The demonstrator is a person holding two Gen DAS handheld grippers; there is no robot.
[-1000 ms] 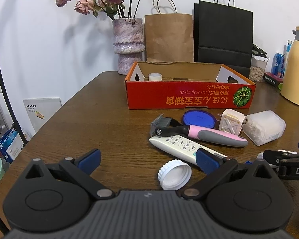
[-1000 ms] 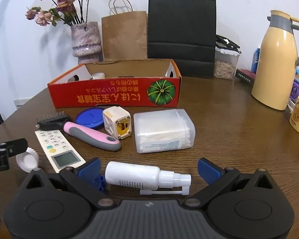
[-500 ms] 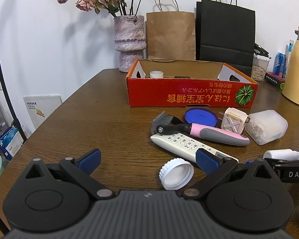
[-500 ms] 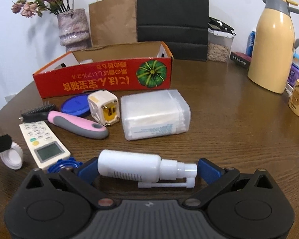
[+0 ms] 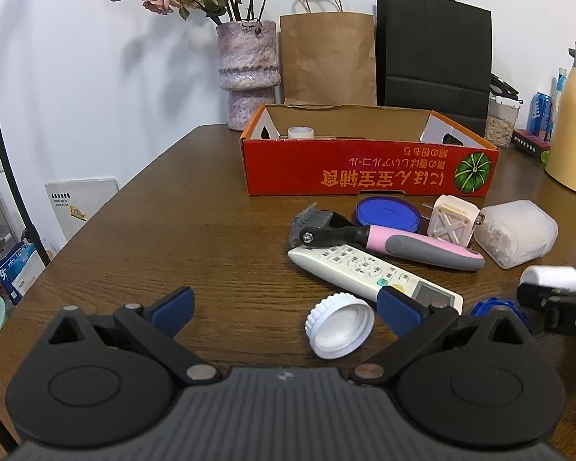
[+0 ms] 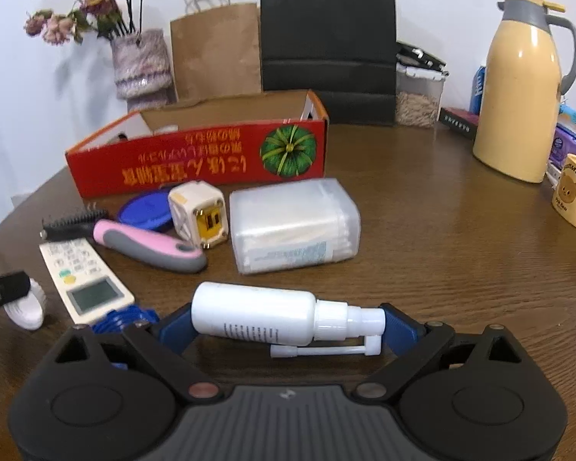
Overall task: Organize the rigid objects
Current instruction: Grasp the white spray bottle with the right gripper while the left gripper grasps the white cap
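My right gripper [image 6: 288, 324] has its jaws closing lengthwise on a white spray bottle [image 6: 257, 313], one blue pad at its base, the other at the nozzle tip. That bottle [image 5: 553, 276] shows at the far right of the left wrist view. My left gripper [image 5: 284, 303] is open over the table, with a white screw cap [image 5: 340, 324] lying between its fingers near the right one. A remote [image 5: 368, 269], a pink-handled brush [image 5: 399, 244], a blue lid [image 5: 388, 211], a charger cube [image 5: 451, 221] and a clear swab box [image 6: 293, 224] lie before the red cardboard box [image 5: 368, 173].
A tape roll [image 5: 300, 132] sits inside the red box. Behind it stand a vase [image 5: 247, 73], a brown bag [image 5: 328, 57] and a black bag [image 5: 436, 50]. A yellow jug [image 6: 518, 88] and a mug [image 6: 574, 199] stand right. A blue ring [image 6: 123, 317] lies by the remote.
The right gripper moved forward until the spray bottle lay between its pads, then narrowed onto the bottle's ends. The left gripper has stayed where it was, open.
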